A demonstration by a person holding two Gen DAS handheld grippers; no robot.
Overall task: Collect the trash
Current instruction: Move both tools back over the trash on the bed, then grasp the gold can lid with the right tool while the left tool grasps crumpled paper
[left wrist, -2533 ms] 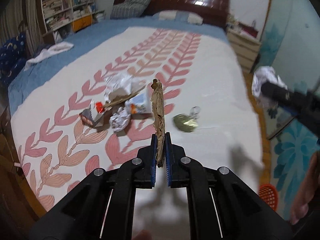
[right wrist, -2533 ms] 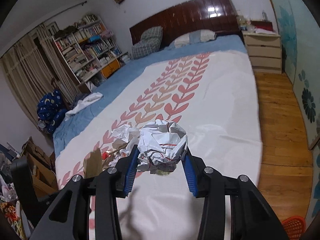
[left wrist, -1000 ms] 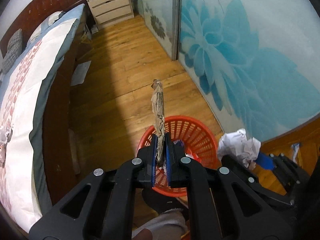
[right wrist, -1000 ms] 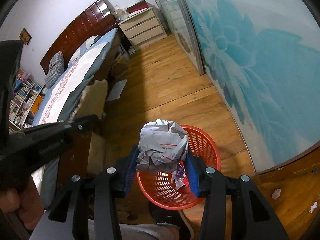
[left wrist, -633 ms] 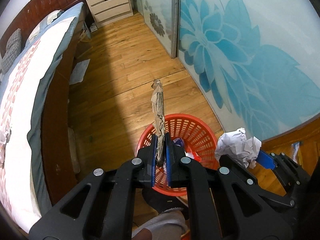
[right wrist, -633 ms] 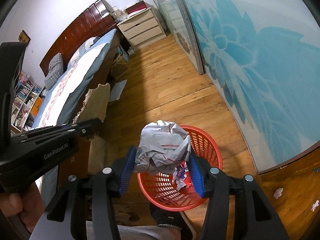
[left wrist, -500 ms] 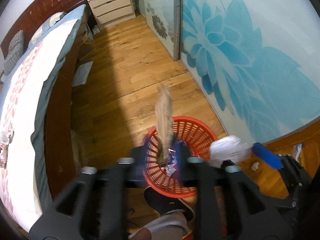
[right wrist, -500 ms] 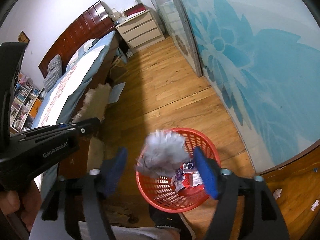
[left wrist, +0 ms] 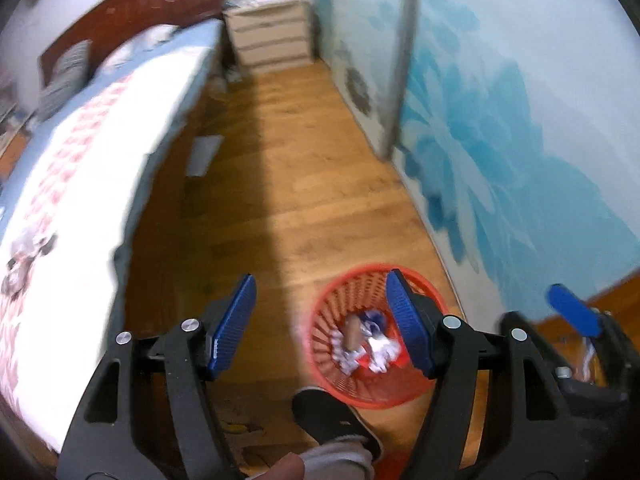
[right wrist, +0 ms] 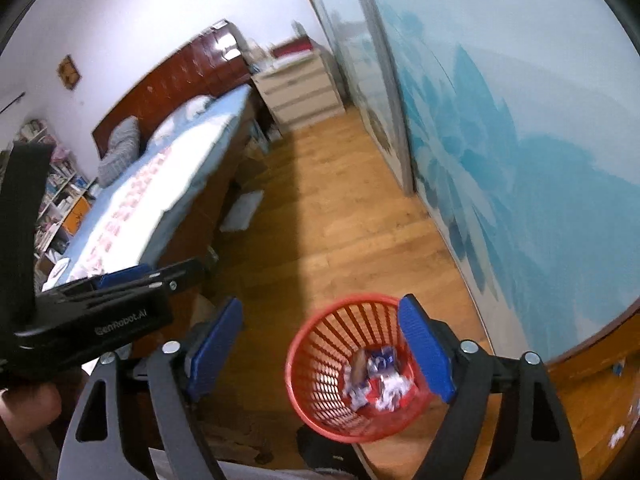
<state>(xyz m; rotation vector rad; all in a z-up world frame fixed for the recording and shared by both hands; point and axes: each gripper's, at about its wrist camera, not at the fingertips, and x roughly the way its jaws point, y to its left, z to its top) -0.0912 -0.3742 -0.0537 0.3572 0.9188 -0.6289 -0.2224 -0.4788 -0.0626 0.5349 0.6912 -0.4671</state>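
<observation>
Trash [right wrist: 374, 382] lies inside red basket [right wrist: 320, 364] on wooden floor [left wrist: 304, 184]. Left claw [left wrist: 320, 326] and right claw [right wrist: 320, 354] hang above it, jaws wide, opening, nothing between them. Bed [left wrist: 80, 168] alongside.

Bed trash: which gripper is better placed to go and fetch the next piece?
Left, probably. Both the left gripper and the right gripper are opening with nothing between them above the basket, but the left is on the side of the bed, where trash remains.
</observation>
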